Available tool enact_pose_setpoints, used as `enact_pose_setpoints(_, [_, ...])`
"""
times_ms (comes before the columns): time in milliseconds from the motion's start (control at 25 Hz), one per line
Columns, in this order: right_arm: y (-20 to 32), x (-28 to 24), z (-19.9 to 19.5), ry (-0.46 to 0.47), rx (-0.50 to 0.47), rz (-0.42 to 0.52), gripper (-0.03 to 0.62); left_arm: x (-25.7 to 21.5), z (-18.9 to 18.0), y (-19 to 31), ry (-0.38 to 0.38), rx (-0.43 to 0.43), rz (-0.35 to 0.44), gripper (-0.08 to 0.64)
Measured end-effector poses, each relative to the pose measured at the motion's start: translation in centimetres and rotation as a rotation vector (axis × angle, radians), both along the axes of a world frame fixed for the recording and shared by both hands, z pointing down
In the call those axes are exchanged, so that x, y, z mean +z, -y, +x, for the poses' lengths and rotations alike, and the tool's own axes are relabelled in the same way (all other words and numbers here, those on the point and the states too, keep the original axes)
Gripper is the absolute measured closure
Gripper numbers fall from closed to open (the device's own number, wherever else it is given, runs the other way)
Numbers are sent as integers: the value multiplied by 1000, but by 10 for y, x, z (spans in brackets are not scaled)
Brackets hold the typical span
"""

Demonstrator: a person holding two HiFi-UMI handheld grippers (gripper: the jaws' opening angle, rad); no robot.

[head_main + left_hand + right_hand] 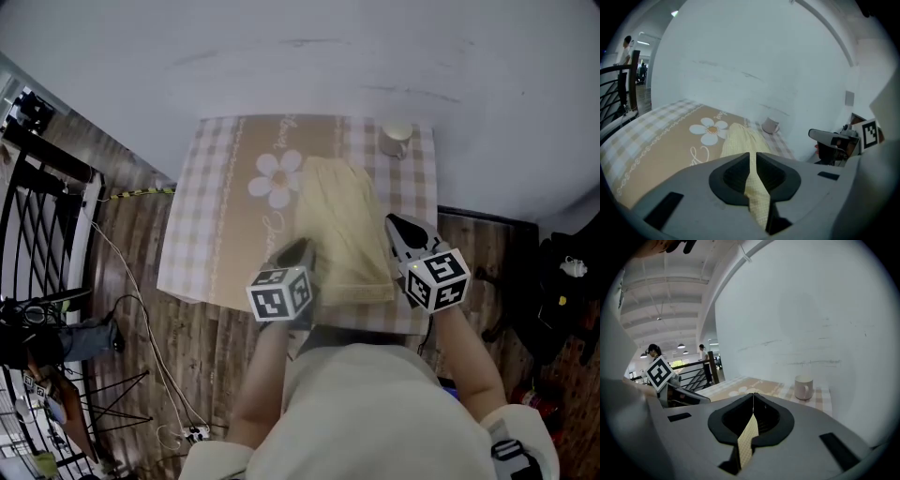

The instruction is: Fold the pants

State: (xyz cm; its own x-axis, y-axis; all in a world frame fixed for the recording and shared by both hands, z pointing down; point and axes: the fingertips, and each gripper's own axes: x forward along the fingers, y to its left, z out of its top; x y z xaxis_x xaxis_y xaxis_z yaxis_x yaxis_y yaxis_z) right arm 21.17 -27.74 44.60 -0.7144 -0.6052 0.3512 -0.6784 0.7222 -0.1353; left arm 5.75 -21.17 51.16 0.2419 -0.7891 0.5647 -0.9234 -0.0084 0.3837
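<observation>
Mid-fold, I reckon: my left hand-held gripper (296, 251) and right hand-held gripper (397, 229) both pinch the pants (339, 220) at the near edge; next I'd carry it to the far end.

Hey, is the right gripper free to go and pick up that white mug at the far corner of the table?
Probably not yet: the right gripper is shut on the yellow pants. Nothing stands between it and the mug, though.

Pants (342, 225) near corners hidden behind left tool (302, 247), right tool (395, 223); tablecloth script (284, 131) seemingly illegible.
</observation>
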Motion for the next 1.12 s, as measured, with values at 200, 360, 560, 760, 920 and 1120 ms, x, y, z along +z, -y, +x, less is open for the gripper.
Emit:
enact_pose_setpoints(200, [40, 10, -29, -40, -2, 0, 592, -2, -40, 34, 24, -1, 9, 523])
enact_pose_setpoints(360, [66, 24, -52, -82, -20, -13, 591, 4, -58, 61, 38, 28, 3, 523])
enact_pose_setpoints(560, [98, 53, -66, -129, 1, -64, 591, 17, -67, 98, 55, 87, -4, 523])
enact_pose_setpoints(760, [123, 84, -70, -202, 20, -115, 590, 33, -66, 132, 68, 150, -22, 523])
enact_pose_setpoints(920, [136, 108, -80, -248, -2, -154, 588, 47, -64, 160, 80, 184, -33, 523])
enact_pose_setpoints(1120, [146, 136, -90, -295, -25, -214, 588, 67, -64, 183, 91, 200, -60, 522])
